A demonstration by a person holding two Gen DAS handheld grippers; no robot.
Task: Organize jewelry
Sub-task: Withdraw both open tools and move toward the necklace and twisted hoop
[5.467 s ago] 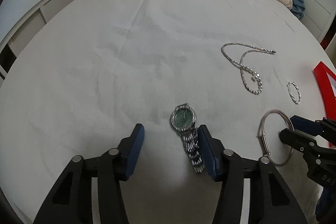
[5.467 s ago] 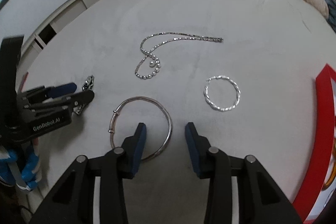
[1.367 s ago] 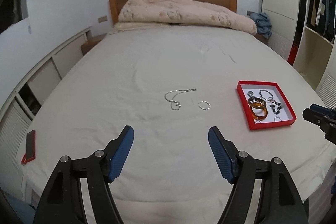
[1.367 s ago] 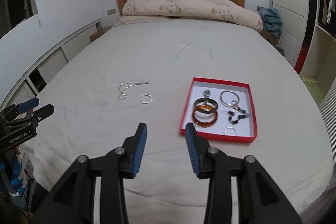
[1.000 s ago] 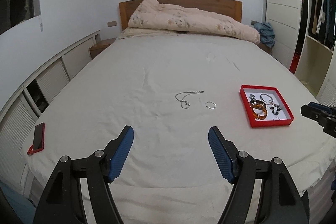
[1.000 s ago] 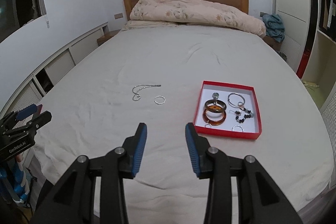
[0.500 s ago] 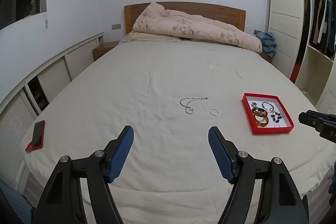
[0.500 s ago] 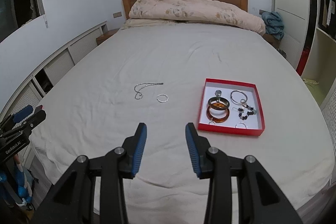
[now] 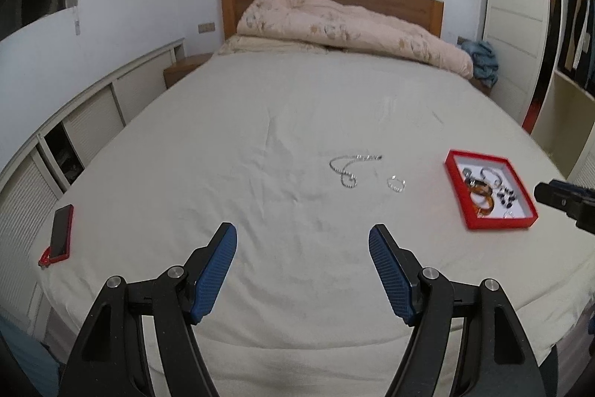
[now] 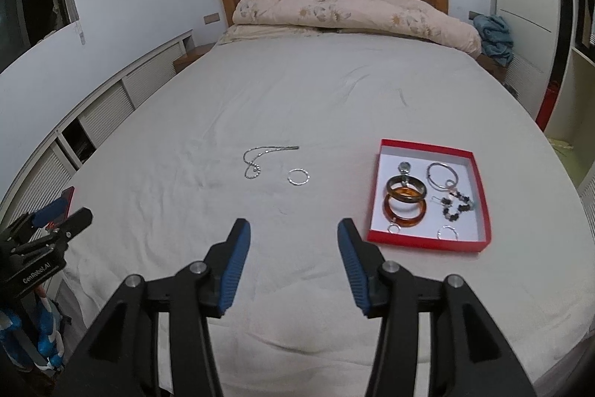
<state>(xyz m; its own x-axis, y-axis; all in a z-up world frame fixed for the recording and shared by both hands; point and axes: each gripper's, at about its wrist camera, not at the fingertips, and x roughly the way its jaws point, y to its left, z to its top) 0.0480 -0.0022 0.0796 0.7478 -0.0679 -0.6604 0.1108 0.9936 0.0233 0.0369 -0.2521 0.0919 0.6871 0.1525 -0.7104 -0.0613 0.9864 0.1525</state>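
Now both empty tools are hanging open: right tool (image 10: pixel 293 248) just widening, necklace (image 10: pixel 260 159) lying upper left, nearer left tool (image 9: pixel 303 255).

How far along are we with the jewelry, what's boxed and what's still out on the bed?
Done: the red box holds the watch, bangles and beads. In hand: nothing; both hand-held grippers, left and right, are open and empty, the right's jaws having just opened wider. Left: the necklace and small bracelet lie on the sheet.
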